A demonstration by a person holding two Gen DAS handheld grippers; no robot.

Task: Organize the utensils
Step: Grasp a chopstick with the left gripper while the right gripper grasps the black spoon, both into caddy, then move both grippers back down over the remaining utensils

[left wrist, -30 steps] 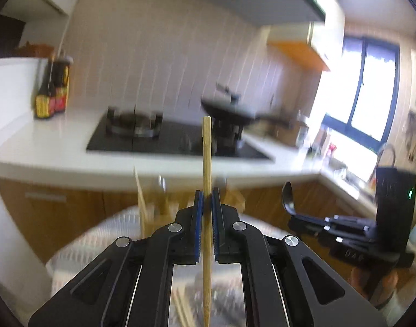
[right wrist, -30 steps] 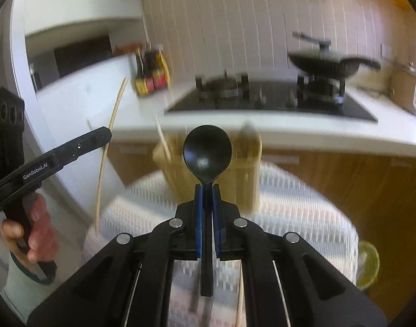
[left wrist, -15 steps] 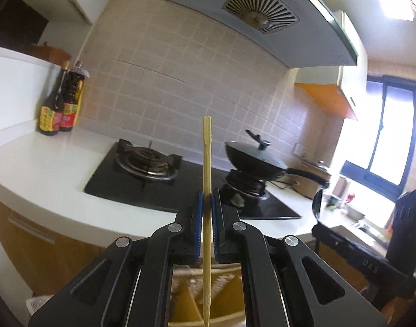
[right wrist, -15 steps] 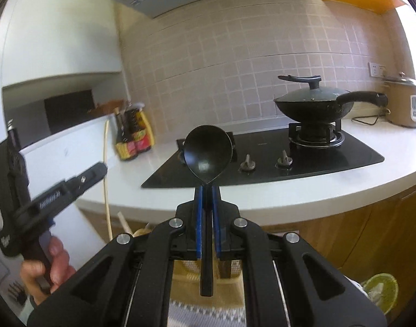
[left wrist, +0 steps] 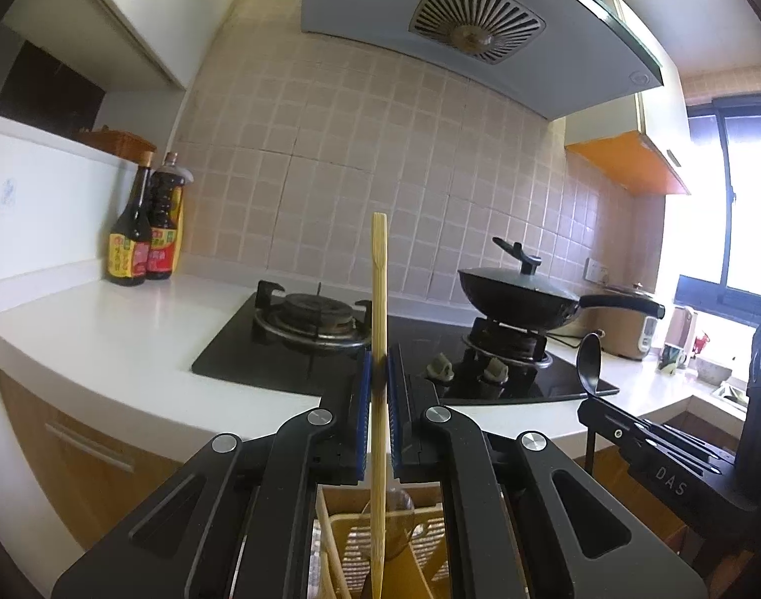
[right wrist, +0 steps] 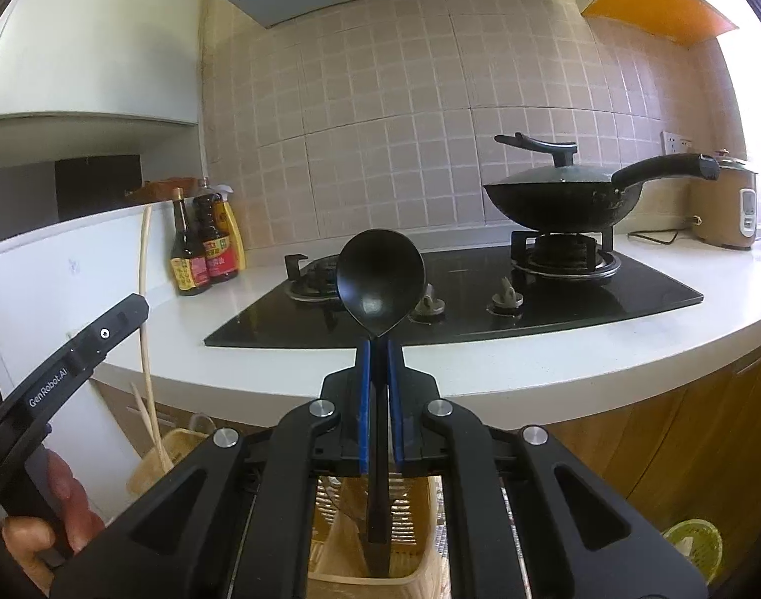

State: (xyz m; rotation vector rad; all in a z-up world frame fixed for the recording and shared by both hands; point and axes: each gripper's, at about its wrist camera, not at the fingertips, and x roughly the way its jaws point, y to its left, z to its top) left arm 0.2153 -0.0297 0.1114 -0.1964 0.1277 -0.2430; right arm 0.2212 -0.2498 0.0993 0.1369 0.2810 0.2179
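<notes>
Wicker utensil basket [left wrist: 380, 549] directly below both tongs; inside it, loose chopsticks and a clear spoon. Ahead of the tongs: white bench [left wrist: 106, 339] with black gas hob [right wrist: 480, 304], lidded wok [right wrist: 555, 199] on the right burner, 2 sauce bottles [left wrist: 143, 229] at far left, tiled wall behind. Left tongs [left wrist: 379, 379] clamp 1 bamboo chopstick [left wrist: 379, 299], upright, lower end over the basket. Right tongs [right wrist: 379, 364] clamp a black spoon [right wrist: 380, 279], handle down, bowl up.
</notes>
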